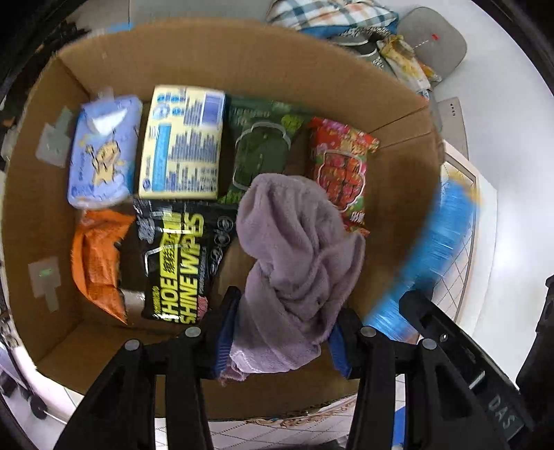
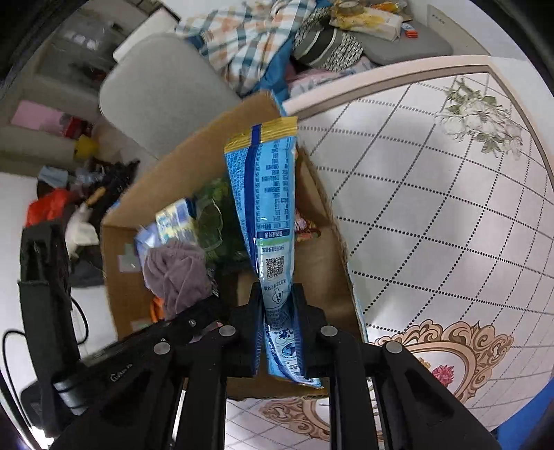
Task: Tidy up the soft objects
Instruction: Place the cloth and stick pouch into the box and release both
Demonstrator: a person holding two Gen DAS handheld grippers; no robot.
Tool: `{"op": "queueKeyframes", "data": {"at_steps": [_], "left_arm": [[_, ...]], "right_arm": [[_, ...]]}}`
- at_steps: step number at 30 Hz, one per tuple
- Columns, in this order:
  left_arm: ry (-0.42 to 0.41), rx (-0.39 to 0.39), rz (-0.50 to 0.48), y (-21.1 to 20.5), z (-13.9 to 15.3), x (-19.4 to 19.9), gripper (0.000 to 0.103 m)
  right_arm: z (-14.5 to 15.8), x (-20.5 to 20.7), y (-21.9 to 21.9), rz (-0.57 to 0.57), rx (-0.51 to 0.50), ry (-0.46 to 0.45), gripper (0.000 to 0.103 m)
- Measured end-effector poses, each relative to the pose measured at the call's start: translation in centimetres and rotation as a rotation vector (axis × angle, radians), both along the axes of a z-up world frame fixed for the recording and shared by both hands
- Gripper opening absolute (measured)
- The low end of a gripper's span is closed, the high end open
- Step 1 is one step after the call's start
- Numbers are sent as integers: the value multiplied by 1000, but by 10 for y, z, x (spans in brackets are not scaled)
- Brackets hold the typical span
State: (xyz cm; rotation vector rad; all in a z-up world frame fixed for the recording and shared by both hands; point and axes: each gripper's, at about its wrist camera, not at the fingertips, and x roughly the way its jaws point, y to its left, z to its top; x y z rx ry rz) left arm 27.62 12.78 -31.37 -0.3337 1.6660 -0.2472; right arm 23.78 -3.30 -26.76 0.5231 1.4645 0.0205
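Left wrist view: left gripper (image 1: 282, 332) clamped on a purple towel (image 1: 294, 256), blue pads pinching its lower end, towel bunched and standing up ahead of the fingers, over the open cardboard box (image 1: 221, 59). Beyond the fingertips, inside the box: Shoe Shine Wipes pack (image 1: 176, 266) just ahead-left of the claw, orange pack (image 1: 98, 259) further left, touching it. Far row, left to right: light blue tissue pack (image 1: 104, 152), yellow pack (image 1: 183, 145) with blue print, dark green pack (image 1: 259, 149), red fruit-print pack (image 1: 341, 166). The towel overlaps the green and red packs from this angle; can't tell if touching. To the right of the claw, a blurred blue packet (image 1: 432, 249) at the box's right wall, held by the other gripper, whose black body shows at lower right. Plaid cloth (image 1: 329, 14) and a grey cushion (image 1: 432, 41) lie past the box.

Right wrist view: right gripper (image 2: 278, 308) closed on the blue packet (image 2: 266, 207), fingers squeezing its lower part near the QR code, packet pointing straight ahead with yellow sealed edge at the far end, over the box's right side. Left of this claw: the towel (image 2: 176, 273) in the left gripper (image 2: 194, 311), green and yellow packs behind it. Right of the claw: white patterned tabletop (image 2: 432, 207) with dotted grid and floral print, touching the box wall. Clutter of fabric far ahead; floor items far left, blurry.
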Motion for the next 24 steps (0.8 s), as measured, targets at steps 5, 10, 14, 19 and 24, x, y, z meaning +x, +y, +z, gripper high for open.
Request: {"op": "queueKeyframes", "data": {"at_steps": [5, 10, 14, 19, 24], "left_arm": [[16, -26, 4, 2, -4, -4, 63], [-22, 17, -20, 6, 7, -10, 79], [-103, 106, -46, 12, 25, -16, 92], [-212, 229, -36, 33, 48, -31, 100], [-273, 268, 2, 51, 64, -49, 101]], "right_arm": [[-3, -1, 2, 39, -28, 16, 61], [2, 2, 3, 96, -68, 25, 62], [14, 0, 3, 159, -107, 15, 73], [31, -8, 9, 246, -180, -8, 77], [37, -22, 19, 309, -233, -24, 96]]}}
